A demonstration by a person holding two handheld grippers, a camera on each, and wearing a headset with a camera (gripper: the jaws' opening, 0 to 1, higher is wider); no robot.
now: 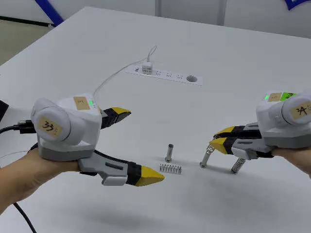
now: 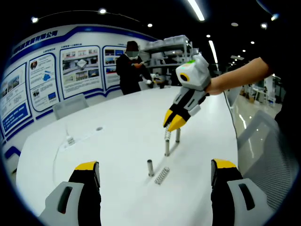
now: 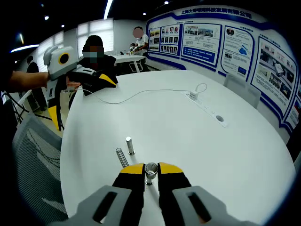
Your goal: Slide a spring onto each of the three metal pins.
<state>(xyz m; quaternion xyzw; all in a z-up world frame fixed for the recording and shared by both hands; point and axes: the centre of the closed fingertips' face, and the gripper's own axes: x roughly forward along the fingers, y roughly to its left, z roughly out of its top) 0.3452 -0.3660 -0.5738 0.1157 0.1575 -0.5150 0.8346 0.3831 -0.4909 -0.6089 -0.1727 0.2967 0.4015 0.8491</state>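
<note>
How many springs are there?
3. A loose spring lies flat beside the bare pin. A second spring sits on the middle pin, pinched by the right gripper. A third spring stands under that gripper.

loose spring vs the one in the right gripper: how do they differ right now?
Pose: the loose spring lies flat on the table; the gripped spring sits on top of a pin.
Contact: the loose spring is free, beside the bare pin; the gripped spring is between the right gripper fingers.
Shared: both are small metal coils.
</note>
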